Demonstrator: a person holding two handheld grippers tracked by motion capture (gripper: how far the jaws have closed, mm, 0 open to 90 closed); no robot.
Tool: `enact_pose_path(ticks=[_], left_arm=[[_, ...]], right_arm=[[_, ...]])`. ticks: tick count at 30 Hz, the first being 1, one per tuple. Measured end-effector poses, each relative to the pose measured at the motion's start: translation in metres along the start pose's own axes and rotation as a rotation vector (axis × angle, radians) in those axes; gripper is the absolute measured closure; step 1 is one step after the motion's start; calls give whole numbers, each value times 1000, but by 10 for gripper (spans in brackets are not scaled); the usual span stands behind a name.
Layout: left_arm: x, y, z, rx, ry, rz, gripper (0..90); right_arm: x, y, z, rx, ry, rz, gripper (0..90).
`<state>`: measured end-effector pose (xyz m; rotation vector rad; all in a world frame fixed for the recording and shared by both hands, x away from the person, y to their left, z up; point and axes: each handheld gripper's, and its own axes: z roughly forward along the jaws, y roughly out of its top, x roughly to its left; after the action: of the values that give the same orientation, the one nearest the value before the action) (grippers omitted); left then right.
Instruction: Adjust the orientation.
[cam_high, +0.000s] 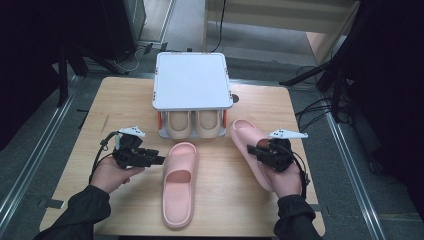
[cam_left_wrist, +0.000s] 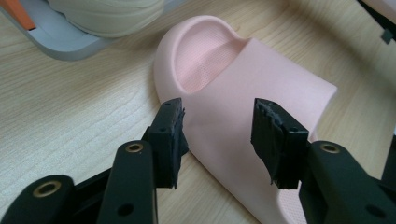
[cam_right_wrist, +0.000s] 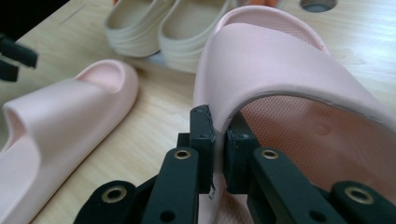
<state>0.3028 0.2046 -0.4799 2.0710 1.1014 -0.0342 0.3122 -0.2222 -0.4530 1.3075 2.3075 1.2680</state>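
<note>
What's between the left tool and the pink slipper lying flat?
Nothing: in the high view, bare wood separates the open left tool from the flat slipper.

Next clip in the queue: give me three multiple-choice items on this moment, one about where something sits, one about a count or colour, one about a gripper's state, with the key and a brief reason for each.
1. Where are the beige slippers?
A. On the lower shelf of the small rack
B. On top of the rack
C. On the floor

2. How many pink slippers lie out on the table?
A. One
B. Two
C. Four

3. What is the right gripper doing?
A. Hanging open above the rack
B. Shut on the side edge of the right pink slipper
C. Shut on a beige slipper

Key:
1 A, their toes poke out under the rack's white top in the high view.
2 B, the left pink slipper lies flat mid-table and the right one sits at the right gripper.
3 B, in the right gripper view its jaws pinch the slipper's wall; the left gripper is open in front of the other one.
</note>
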Motion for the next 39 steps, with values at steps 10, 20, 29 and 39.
enact_pose_path(ticks=[10,20,29,39], left_arm=[[-1,7,6,-4,-18,0,511],[0,11,10,3,-25,0,494],[-1,12,11,13,-29,9,494],[-3,11,11,11,-19,23,516]], right_arm=[[32,-16,11,61,45,-48,852],[55,-28,33,136,65,-91,851],[70,-34,50,184,31,-125,844],[90,-39,65,209,30,-161,801]])
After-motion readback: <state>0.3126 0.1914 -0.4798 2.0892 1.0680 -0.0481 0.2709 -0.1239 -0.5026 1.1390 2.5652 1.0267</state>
